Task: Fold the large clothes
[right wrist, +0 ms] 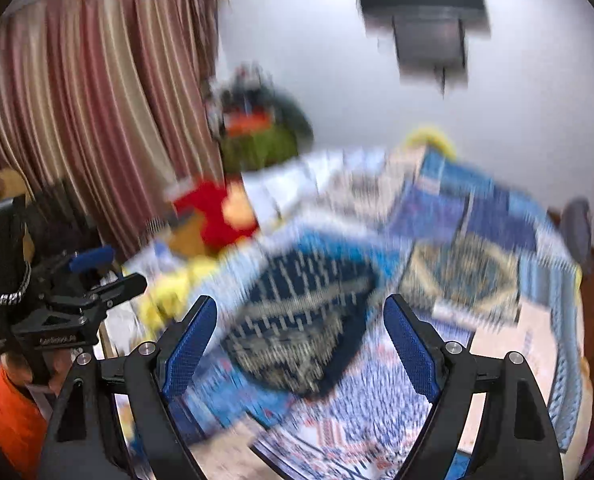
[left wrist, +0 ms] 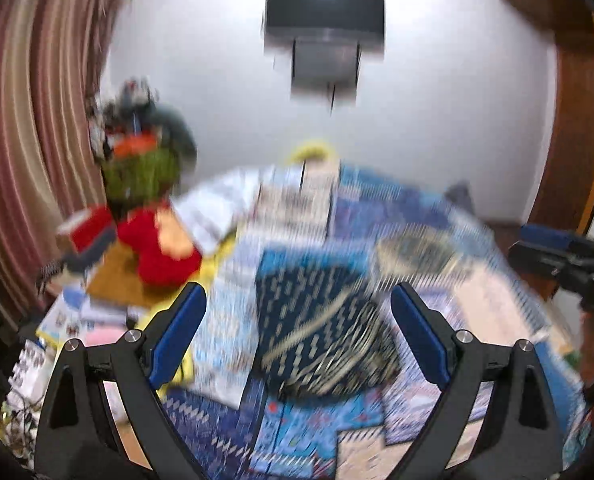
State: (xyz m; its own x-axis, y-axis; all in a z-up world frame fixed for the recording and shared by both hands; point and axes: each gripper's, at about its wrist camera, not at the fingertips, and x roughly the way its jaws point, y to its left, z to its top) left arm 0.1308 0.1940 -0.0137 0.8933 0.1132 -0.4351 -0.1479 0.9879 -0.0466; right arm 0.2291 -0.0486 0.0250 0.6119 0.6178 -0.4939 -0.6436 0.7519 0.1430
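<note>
A dark navy garment with a pale woven pattern [left wrist: 317,328] lies folded into a compact bundle on a blue patchwork bedspread [left wrist: 397,208]. My left gripper [left wrist: 299,332] is open and empty, held above the bundle with its blue pads either side of it. In the right wrist view the same garment [right wrist: 297,320] lies ahead of my right gripper [right wrist: 299,344], which is open and empty above it. The left gripper [right wrist: 93,268] also shows at the left of that view. Both views are blurred.
A red stuffed toy [left wrist: 157,244] and a green bag [left wrist: 141,172] heaped with things sit at the bed's far left by striped curtains [left wrist: 29,120]. A black wall-mounted screen [left wrist: 325,12] hangs on the white wall. Papers and boxes [left wrist: 77,320] lie left of the bed.
</note>
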